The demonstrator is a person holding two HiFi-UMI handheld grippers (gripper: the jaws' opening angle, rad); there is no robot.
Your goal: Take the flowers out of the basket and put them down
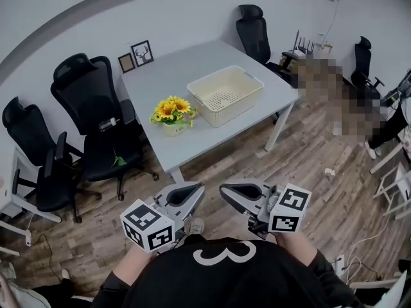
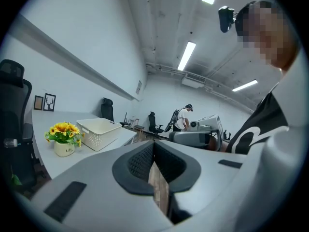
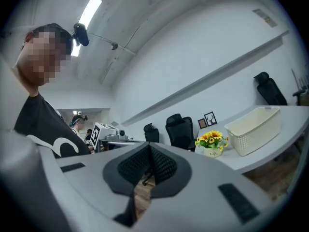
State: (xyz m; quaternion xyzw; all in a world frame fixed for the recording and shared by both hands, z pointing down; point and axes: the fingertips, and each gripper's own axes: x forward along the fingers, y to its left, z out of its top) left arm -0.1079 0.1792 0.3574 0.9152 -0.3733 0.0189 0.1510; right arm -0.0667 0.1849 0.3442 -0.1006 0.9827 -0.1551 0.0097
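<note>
A pot of yellow sunflowers (image 1: 172, 111) stands on the grey table (image 1: 160, 76), just left of the cream plastic basket (image 1: 253, 83). The basket holds nothing that I can see. Both grippers hang near my chest, well short of the table. My left gripper (image 1: 187, 192) is shut with nothing between its jaws, and my right gripper (image 1: 232, 191) is shut and empty as well. In the left gripper view the closed tips (image 2: 154, 144) point past the flowers (image 2: 63, 129) and basket (image 2: 99, 132). The right gripper view shows its tips (image 3: 148, 147) closed, with flowers (image 3: 211, 139) and basket (image 3: 253, 127) at right.
Black office chairs (image 1: 90, 108) line the table's left side, and another one (image 1: 253, 27) stands behind it. Two picture frames (image 1: 142, 52) lean on the wall at the table's back. A person (image 2: 182, 117) stands at a far desk. Wooden floor lies between me and the table.
</note>
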